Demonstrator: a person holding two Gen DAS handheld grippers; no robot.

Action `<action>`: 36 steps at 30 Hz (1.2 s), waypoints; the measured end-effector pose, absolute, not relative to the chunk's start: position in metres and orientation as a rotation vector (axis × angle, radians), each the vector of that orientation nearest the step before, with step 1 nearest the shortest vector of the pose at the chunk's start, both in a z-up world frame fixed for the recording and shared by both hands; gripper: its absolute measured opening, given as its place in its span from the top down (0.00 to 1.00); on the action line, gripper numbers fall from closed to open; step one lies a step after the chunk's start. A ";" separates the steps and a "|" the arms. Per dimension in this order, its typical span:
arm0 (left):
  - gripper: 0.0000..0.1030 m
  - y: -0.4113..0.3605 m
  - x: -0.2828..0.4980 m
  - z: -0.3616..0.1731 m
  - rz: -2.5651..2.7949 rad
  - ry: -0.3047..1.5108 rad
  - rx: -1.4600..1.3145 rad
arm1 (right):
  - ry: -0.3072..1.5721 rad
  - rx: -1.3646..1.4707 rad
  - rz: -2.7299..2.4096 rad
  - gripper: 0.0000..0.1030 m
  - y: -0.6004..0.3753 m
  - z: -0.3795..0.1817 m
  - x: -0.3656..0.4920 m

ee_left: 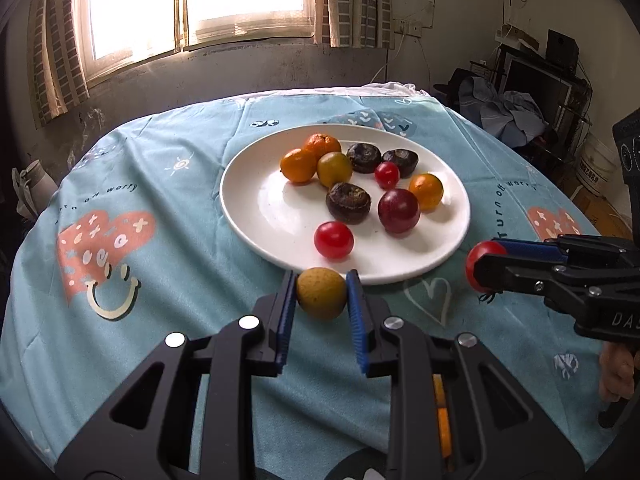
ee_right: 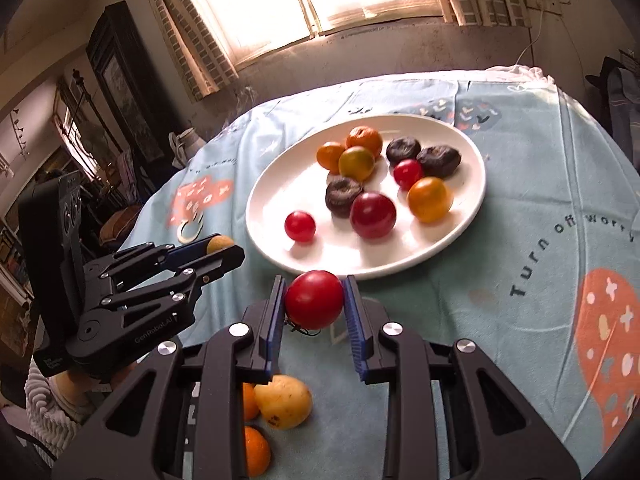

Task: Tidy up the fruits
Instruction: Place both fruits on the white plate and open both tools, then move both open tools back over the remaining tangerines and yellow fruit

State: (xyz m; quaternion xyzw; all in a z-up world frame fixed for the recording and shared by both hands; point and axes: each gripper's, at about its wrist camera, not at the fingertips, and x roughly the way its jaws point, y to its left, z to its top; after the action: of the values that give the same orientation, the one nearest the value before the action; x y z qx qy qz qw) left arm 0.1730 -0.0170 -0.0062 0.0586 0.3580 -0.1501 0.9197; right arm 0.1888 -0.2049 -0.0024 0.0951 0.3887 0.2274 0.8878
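A white plate (ee_left: 256,216) (ee_right: 280,248) holds several fruits: orange citrus (ee_left: 298,165), dark wrinkled fruits (ee_left: 348,202), a dark red plum (ee_left: 399,211) and small red tomatoes (ee_left: 333,239). My left gripper (ee_left: 321,294) is shut on a yellow-brown fruit (ee_left: 321,293), just short of the plate's near rim; it also shows in the right wrist view (ee_right: 219,246). My right gripper (ee_right: 314,300) is shut on a red tomato (ee_right: 314,299), near the plate's near rim; it shows at the right of the left wrist view (ee_left: 486,266).
A light blue printed cloth (ee_left: 180,240) covers the round table. Under my right gripper lie a yellow pear-like fruit (ee_right: 285,400) and two orange fruits (ee_right: 254,450) on the cloth. A window and wall stand behind the table; room clutter is at the right.
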 end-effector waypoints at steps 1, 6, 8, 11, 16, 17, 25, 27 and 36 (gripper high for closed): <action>0.75 -0.020 0.181 -0.003 -0.306 0.732 0.125 | 0.798 0.209 0.455 0.72 -0.208 0.002 0.197; 0.74 -0.026 0.223 -0.001 -0.273 0.736 0.070 | 0.771 0.255 0.433 0.71 -0.209 0.000 0.230; 0.50 -0.023 0.233 -0.005 -0.259 0.740 0.035 | 0.754 0.256 0.417 0.65 -0.209 -0.004 0.237; 0.33 -0.019 0.230 -0.008 -0.234 0.724 0.036 | 0.748 0.267 0.399 0.42 -0.216 -0.006 0.235; 0.33 -0.002 0.207 -0.005 -0.248 0.730 -0.008 | 0.734 0.297 0.427 0.42 -0.226 0.001 0.214; 0.33 0.000 0.197 -0.005 -0.254 0.730 -0.005 | 0.731 0.287 0.433 0.42 -0.226 0.002 0.206; 0.25 -0.006 0.111 -0.017 -0.290 0.716 0.109 | 0.774 0.193 0.525 0.42 -0.214 -0.014 0.135; 0.24 -0.005 0.098 -0.019 -0.271 0.706 0.132 | 0.797 0.128 0.546 0.42 -0.202 -0.021 0.124; 0.23 0.006 0.095 -0.024 -0.229 0.726 0.109 | 0.904 0.097 0.493 0.42 -0.193 -0.049 0.137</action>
State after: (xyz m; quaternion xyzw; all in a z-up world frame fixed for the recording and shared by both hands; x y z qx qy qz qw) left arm 0.0951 0.0056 -0.0237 0.0530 0.3541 -0.1117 0.9270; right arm 0.1374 -0.1926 -0.0491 0.0462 0.4323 0.2355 0.8692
